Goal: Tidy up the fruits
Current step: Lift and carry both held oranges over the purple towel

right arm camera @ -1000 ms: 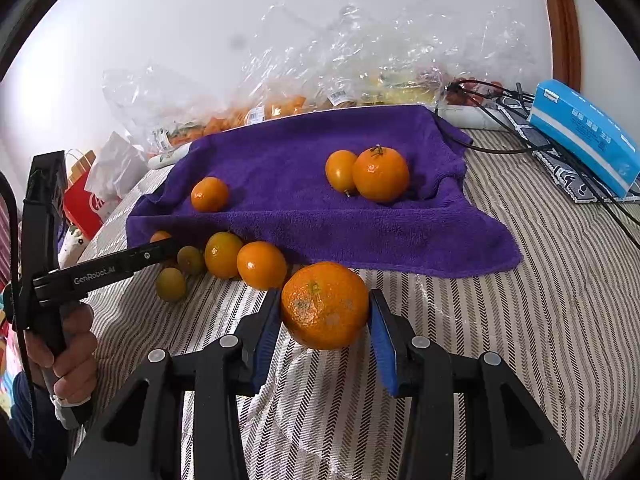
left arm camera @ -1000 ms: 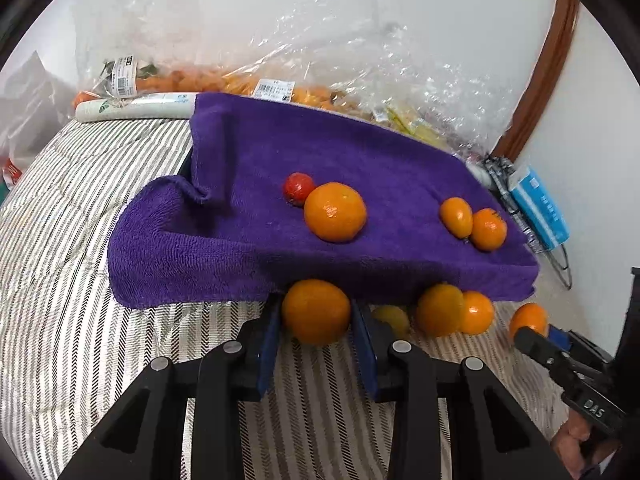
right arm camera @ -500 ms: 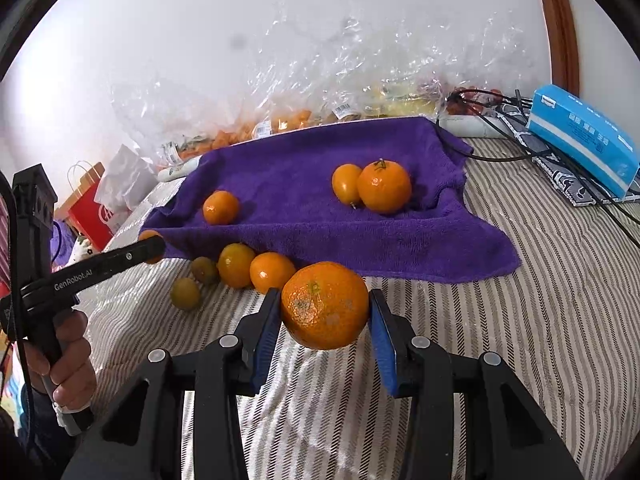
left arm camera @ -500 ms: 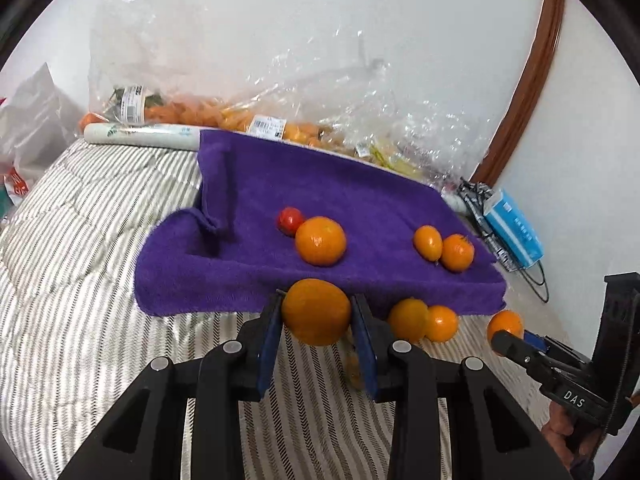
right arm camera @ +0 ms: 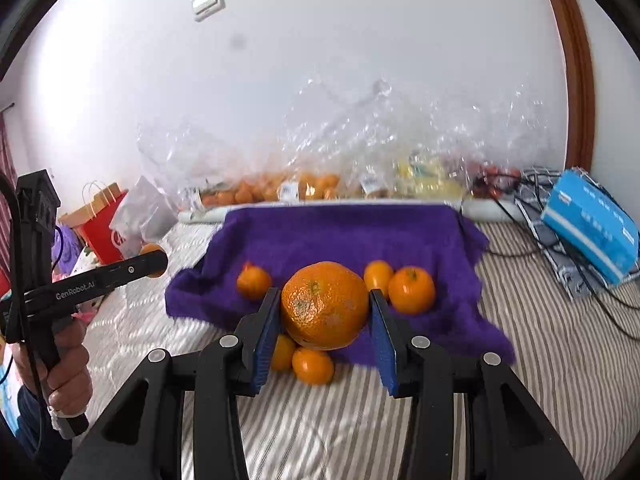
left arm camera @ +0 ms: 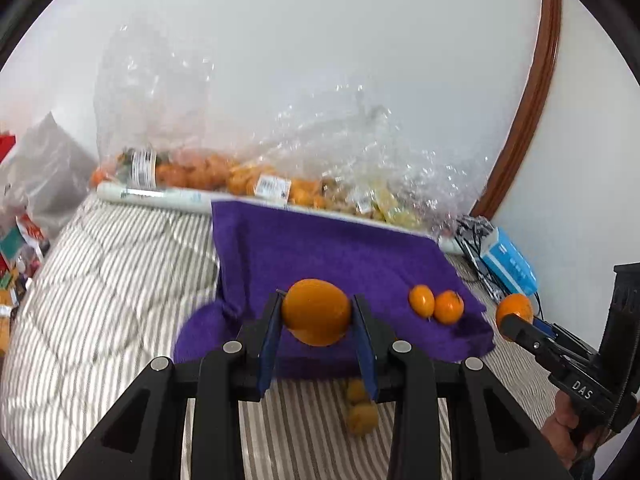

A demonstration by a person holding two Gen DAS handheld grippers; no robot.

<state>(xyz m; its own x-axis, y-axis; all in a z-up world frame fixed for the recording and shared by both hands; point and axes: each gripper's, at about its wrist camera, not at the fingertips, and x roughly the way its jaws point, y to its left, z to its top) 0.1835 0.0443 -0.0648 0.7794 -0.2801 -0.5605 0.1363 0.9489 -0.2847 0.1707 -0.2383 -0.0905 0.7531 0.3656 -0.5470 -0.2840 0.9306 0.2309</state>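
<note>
Both hand-held grippers, left (left arm camera: 316,314) and right (right arm camera: 325,307), have risen, each apparently clamping an orange (left arm camera: 316,311) between its pads.

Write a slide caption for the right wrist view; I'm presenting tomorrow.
Right gripper holds a large orange above the purple towel.

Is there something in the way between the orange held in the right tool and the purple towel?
Nothing visible blocks it. The large orange hangs clamped in the right tool above the striped bedding, just before the purple towel. Three small oranges already lie on the towel's front part, but bare cloth shows behind them.
</note>
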